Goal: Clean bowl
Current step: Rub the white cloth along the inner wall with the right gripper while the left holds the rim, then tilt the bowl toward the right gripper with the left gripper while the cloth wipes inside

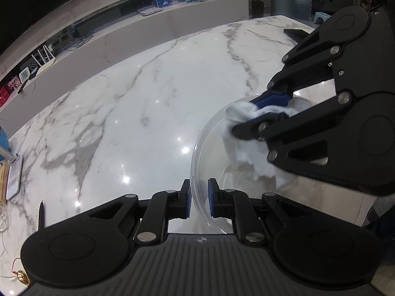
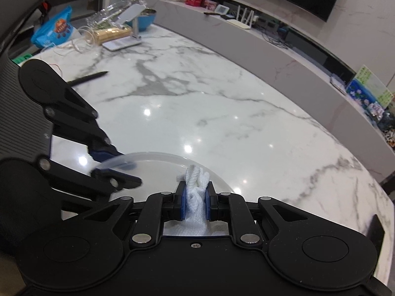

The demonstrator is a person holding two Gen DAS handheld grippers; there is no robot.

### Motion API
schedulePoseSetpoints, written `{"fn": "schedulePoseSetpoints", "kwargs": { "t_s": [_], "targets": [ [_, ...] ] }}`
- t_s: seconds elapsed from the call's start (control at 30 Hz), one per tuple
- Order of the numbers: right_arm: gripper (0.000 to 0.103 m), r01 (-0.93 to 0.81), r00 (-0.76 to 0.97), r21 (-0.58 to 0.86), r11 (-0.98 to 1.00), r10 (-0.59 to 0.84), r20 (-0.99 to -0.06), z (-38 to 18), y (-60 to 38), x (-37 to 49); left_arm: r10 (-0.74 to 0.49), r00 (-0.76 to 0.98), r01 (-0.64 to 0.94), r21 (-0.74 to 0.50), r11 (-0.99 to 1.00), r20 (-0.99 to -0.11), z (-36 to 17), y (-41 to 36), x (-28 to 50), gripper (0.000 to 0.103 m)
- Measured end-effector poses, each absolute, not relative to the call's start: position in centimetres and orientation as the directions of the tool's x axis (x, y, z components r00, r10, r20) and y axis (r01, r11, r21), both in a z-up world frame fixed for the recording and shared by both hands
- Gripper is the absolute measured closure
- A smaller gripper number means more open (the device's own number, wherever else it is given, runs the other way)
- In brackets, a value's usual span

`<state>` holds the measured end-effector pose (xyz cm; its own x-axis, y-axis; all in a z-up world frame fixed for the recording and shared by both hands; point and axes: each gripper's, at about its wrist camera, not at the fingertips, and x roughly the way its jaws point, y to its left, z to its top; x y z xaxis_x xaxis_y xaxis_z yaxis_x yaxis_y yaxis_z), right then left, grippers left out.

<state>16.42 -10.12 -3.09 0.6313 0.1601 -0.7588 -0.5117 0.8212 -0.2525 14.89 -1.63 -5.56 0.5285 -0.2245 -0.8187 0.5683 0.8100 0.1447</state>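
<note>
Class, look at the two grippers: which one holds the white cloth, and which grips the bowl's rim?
The right gripper pinches the white cloth inside the clear bowl; the left gripper clamps the bowl's rim instead.

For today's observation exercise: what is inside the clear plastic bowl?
Inside the clear plastic bowl is a crumpled white cloth, pinched by the right gripper. The gripper's black body hides part of the cloth and the bowl's far interior.

left hand-held gripper (image 1: 199, 198) clamped, right hand-held gripper (image 2: 195, 203) clamped
</note>
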Motion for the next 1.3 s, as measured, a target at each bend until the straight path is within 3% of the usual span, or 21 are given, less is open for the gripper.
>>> {"fn": "schedulePoseSetpoints", "kwargs": {
  "t_s": [0.7, 0.93, 1.3],
  "targets": [
    [0.091, -0.539, 0.562, -0.308, 0.784, 0.063, -0.825, -4.4, -10.5, 15.5, -0.204, 0.598, 0.52, 0.182, 0.834, -0.775, -4.5, -0.4, 15.4, 0.093],
    [0.091, -0.59, 0.447, -0.217, 0.777, 0.091, -0.89, -5.1, -10.3, 15.2, -0.207, 0.602, 0.521, 0.182, 0.834, -0.772, -4.5, -0.5, 15.6, 0.092],
    [0.09, -0.628, 0.359, -0.082, 0.774, 0.195, -0.913, -4.8, -9.7, 14.3, -0.203, 0.595, 0.52, 0.179, 0.835, -0.778, -4.6, -0.4, 15.8, 0.092]
  ]
}}
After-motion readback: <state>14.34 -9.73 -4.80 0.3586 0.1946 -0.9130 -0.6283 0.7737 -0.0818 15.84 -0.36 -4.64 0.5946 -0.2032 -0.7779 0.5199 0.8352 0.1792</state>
